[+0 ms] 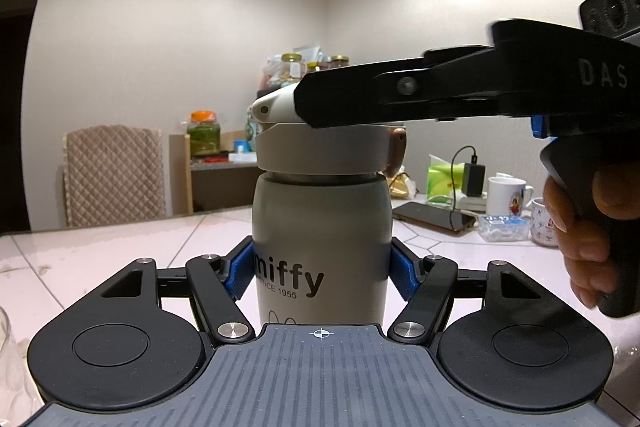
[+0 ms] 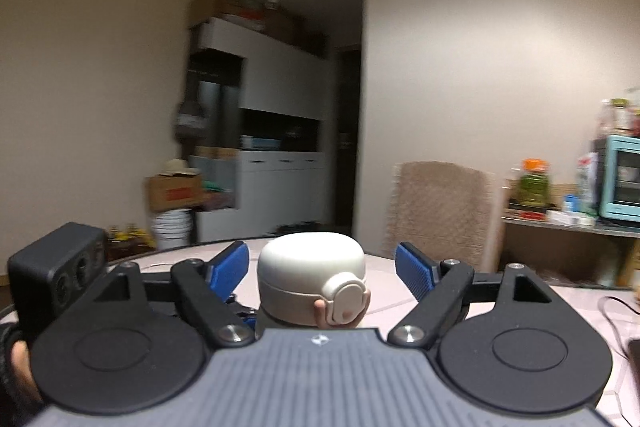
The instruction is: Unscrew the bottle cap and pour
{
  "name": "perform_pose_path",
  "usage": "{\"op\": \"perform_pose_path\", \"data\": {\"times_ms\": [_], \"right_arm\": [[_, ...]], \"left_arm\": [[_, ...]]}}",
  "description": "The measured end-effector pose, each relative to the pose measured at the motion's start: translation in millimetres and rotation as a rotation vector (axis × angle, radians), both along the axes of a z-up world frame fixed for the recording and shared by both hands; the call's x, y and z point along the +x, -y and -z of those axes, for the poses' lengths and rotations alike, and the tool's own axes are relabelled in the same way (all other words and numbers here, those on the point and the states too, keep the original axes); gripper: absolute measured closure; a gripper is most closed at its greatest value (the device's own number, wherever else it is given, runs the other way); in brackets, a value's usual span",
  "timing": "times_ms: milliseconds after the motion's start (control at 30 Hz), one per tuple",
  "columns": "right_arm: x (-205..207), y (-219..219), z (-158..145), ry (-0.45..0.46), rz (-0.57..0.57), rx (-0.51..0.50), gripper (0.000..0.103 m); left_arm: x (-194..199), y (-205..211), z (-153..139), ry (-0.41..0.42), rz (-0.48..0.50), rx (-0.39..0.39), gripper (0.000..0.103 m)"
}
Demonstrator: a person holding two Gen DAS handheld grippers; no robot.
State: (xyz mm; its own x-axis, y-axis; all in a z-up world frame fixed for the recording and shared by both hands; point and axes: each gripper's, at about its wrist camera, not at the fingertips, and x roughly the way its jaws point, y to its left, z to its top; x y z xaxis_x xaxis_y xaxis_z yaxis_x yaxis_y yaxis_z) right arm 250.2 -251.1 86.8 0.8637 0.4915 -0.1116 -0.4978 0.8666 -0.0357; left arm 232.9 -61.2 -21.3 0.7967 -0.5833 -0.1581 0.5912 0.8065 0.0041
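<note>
The left claw [image 1: 322,273] is clamped on the lower body of the upright grey metal "miffy" bottle [image 1: 320,227], which stands on the pale tiled worktop [image 1: 120,251]. The bottle's long axis is vertical. Above it, its domed cream screw cap [image 2: 310,277] sits between the right claw's [image 2: 322,267] 2 blue pads [image 2: 228,267], which stand apart, untouching; the right claw is nearer the cap and need only close before twisting
</note>
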Motion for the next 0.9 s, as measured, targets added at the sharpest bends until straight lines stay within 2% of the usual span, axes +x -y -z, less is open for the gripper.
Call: {"op": "perform_pose_path", "data": {"times_ms": [167,300,467,633,667,900], "right_arm": [[-1.4,-8.8,9.2,0.010,0.050,0.005,0.018],[1.2,-20.1,15.5,0.015,0.082,-0.019,0.018],[3.2,-26.0,21.1,0.021,0.108,-0.037,0.019],[4.0,-28.1,25.7,0.015,0.115,-0.044,0.030],[3.9,-27.7,26.5,0.014,0.115,-0.046,0.034],[3.4,-23.3,28.2,0.022,0.082,-0.059,0.037]], "left_arm": [[10.2,0.6,-7.7,-0.001,-0.001,0.000,0.031],[39.7,-0.7,-9.9,-0.001,0.000,0.000,0.031],[41.6,0.4,-6.8,-0.002,-0.002,-0.001,0.031],[33.9,-0.2,-6.1,-0.001,-0.001,0.000,0.031],[32.8,-0.2,-6.7,-0.001,-0.001,0.000,0.031],[27.7,-1.6,-9.7,-0.001,0.000,-0.001,0.031]]}}
